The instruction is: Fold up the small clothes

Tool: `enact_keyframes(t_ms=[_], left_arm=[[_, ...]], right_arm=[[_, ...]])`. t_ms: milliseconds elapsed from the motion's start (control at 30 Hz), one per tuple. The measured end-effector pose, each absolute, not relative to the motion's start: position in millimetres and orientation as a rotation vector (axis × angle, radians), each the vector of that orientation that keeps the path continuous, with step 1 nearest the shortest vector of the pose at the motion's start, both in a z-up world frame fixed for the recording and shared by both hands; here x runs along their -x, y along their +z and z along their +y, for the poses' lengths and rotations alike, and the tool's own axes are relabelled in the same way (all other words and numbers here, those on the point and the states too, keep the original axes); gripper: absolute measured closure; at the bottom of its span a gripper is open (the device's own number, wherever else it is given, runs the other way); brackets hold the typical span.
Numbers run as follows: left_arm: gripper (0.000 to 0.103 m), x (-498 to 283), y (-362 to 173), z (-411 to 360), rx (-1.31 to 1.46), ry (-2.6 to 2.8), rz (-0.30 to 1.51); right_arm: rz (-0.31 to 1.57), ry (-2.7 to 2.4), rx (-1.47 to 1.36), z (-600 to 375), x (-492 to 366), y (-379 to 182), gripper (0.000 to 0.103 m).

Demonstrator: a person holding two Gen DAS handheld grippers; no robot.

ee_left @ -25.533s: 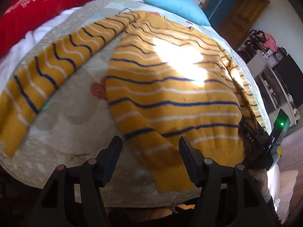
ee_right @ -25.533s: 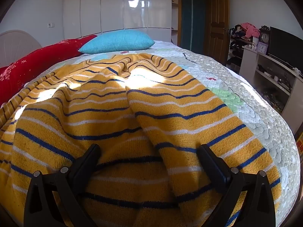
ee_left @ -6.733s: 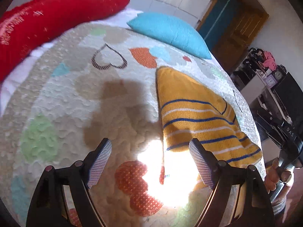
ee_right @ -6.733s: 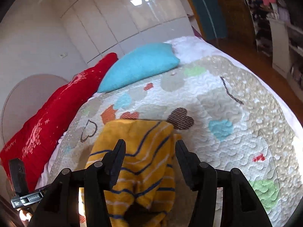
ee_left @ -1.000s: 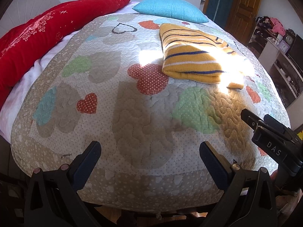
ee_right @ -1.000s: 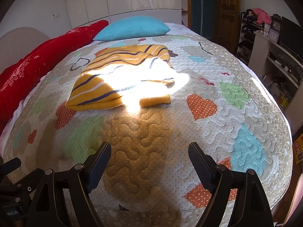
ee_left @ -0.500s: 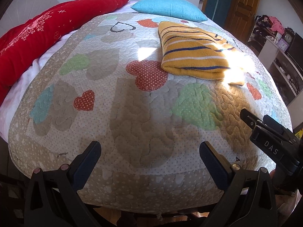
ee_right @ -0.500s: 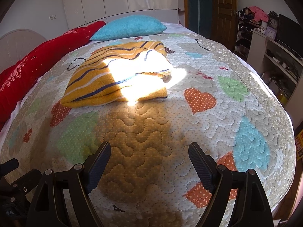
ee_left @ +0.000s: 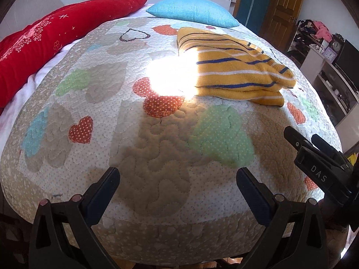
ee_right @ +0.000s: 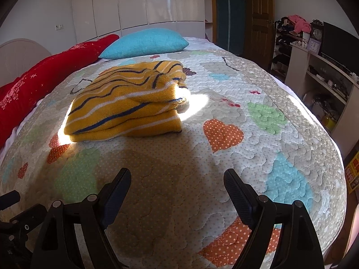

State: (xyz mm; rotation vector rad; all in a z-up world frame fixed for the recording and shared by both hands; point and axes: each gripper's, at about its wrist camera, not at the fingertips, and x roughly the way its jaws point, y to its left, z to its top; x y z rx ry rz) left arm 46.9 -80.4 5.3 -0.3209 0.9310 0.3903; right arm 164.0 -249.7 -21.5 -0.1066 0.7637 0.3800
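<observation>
We see the folded yellow striped sweater (ee_right: 129, 103) lying well beyond both sets of fingers on the heart-patterned quilt (ee_right: 235, 157). Left gripper (ee_left: 177, 181) and right gripper (ee_right: 177, 182) are spread wide, empty — only bare quilt between. A blue pillow (ee_right: 145, 42) and red bolster (ee_left: 56, 33) lie farther off.

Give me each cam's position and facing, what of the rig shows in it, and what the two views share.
Left wrist: on the left hand-held gripper, open, angled down over the bed's foot; the right hand-held gripper's body at its right edge.
Right wrist: on the right hand-held gripper, open, facing the same way.
Shared: folded yellow striped sweater, blue pillow, heart quilt.
</observation>
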Motion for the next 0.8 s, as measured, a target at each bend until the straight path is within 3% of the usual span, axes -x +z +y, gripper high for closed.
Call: enact_keyframes(t_ms=[800], left_arm=[[0.0,-58,-1,-89,0.203,0.465,0.964]], right_arm=[[0.761,0.39,0.084,-253,-171,-23,0.014]])
